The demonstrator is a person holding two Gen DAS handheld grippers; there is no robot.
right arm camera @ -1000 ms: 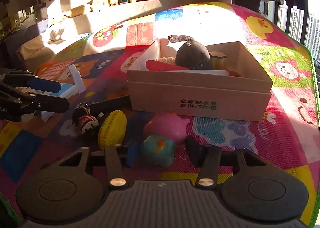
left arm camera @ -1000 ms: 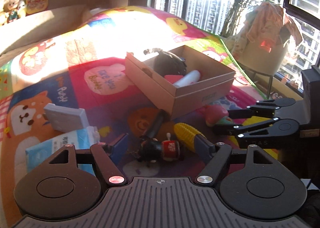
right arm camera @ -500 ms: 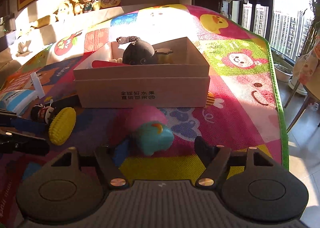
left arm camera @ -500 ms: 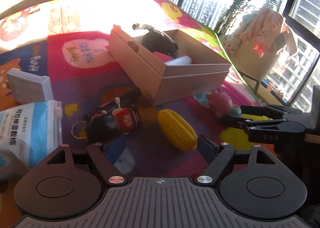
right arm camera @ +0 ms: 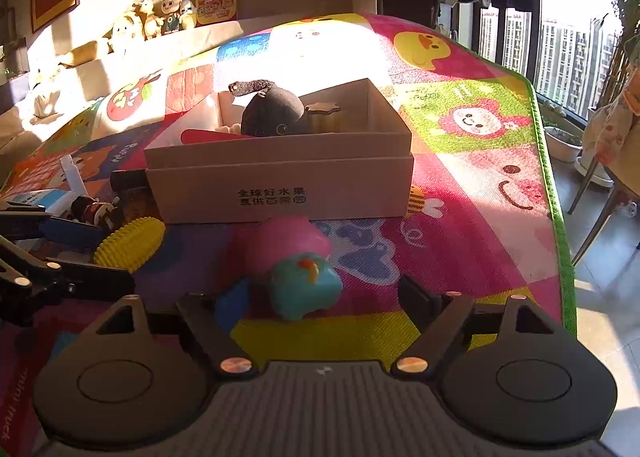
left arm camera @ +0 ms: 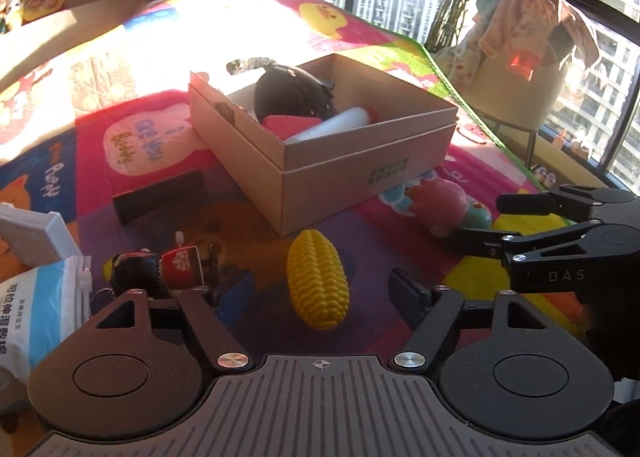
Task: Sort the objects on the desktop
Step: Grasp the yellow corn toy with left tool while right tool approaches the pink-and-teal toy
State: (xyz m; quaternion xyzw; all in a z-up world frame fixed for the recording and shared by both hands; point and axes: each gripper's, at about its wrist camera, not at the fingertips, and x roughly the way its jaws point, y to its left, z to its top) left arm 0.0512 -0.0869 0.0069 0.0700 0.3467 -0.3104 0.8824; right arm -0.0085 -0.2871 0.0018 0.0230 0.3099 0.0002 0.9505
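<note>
The left hand-held gripper [left arm camera: 322, 291] hovers low over a colourful play mat [left arm camera: 152, 145] with its two fingers spread wide apart, and a yellow toy corn cob [left arm camera: 318, 279] lies on the mat between them, not touched by either finger. The right hand-held gripper [right arm camera: 326, 297] is likewise spread apart, with a teal and pink toy [right arm camera: 302, 285] lying between its fingers, the teal end nearest the camera. Behind both toys stands an open cardboard box [left arm camera: 360, 173] that holds a black plush toy [left arm camera: 294, 91], a red piece and a white tube [left arm camera: 332, 125]. To the left of the corn cob a small doll with a red label [left arm camera: 160, 267] lies on its side, with a black cylinder [left arm camera: 158, 197] farther back near the box corner. At the left edge lie a blue and white packet [left arm camera: 36, 321] and a white case [left arm camera: 30, 233].
</note>
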